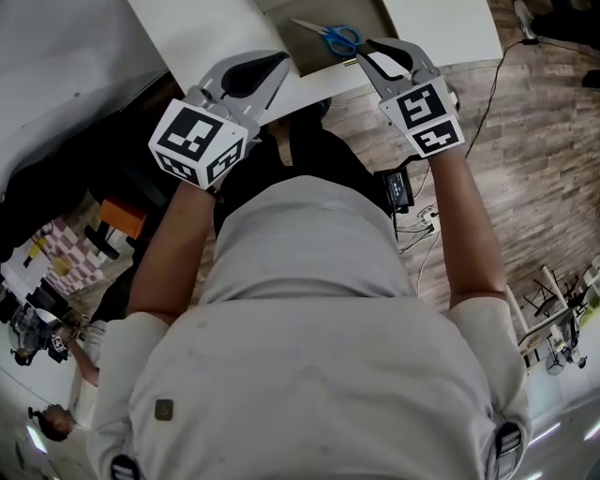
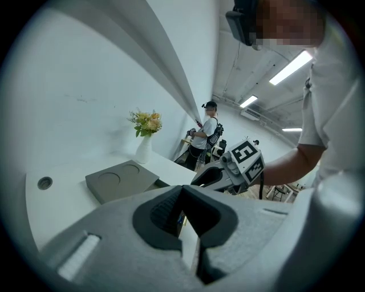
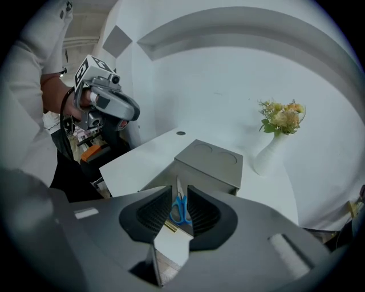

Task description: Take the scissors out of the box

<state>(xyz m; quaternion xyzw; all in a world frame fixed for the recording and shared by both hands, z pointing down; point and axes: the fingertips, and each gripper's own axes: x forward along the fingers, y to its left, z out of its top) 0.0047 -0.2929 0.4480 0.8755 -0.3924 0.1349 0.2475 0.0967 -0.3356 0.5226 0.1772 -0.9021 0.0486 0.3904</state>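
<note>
White bench (image 1: 216,28) runs along the top of the head view, with the person standing at its near edge and both forearms raised toward it. Open grey box (image 1: 314,56) sits on the bench near that edge, within reach. A vase of flowers (image 3: 274,148) stands further back, clear of the work. Left claw (image 1: 281,61) is held off to the side over the bench edge, tips pressed together on nothing; judged parked so it does not crowd the box. Right claw (image 1: 361,52) is just short of the box, its jaws spread a little and empty, aimed so the blue handles line up in the gap. This reads as the approach for a pick. Scissors (image 1: 336,37) lie flat inside the box, handles toward the right claw, not yet touched.
</note>
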